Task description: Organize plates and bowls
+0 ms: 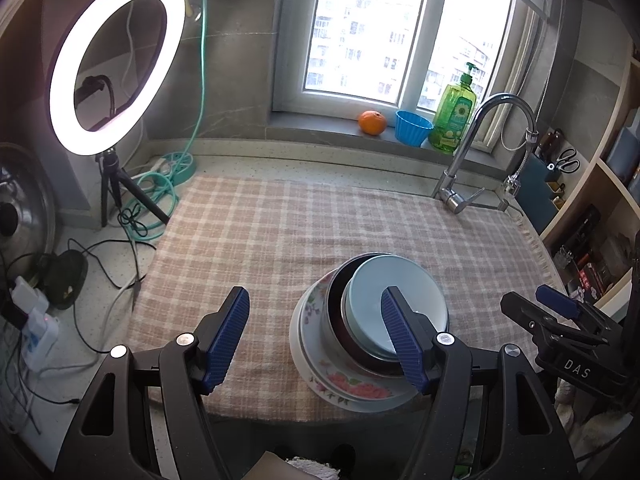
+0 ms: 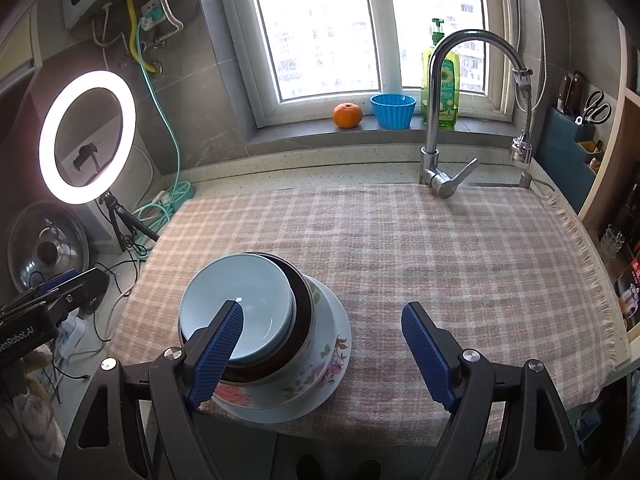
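Observation:
A stack of dishes stands near the front edge of the checked cloth [image 1: 280, 240]. A pale blue bowl [image 1: 400, 296] [image 2: 248, 300] sits on top, inside a dark bowl [image 1: 340, 316] [image 2: 302, 304], inside a floral bowl [image 2: 316, 364], on a white floral plate [image 1: 352, 392] [image 2: 340, 328]. My left gripper [image 1: 320, 336] is open and empty, to the left of the stack, its right finger in front of the blue bowl. My right gripper [image 2: 324, 344] is open and empty, to the right of the stack; it also shows in the left wrist view [image 1: 560, 312].
A tap [image 2: 440, 120] stands at the back right of the cloth. An orange [image 2: 348, 115], a blue cup [image 2: 393, 111] and a green soap bottle [image 2: 440, 80] are on the windowsill. A ring light [image 1: 116, 64] on a tripod, cables and a pot lid [image 2: 48, 248] are left. Shelves [image 2: 600, 160] are right.

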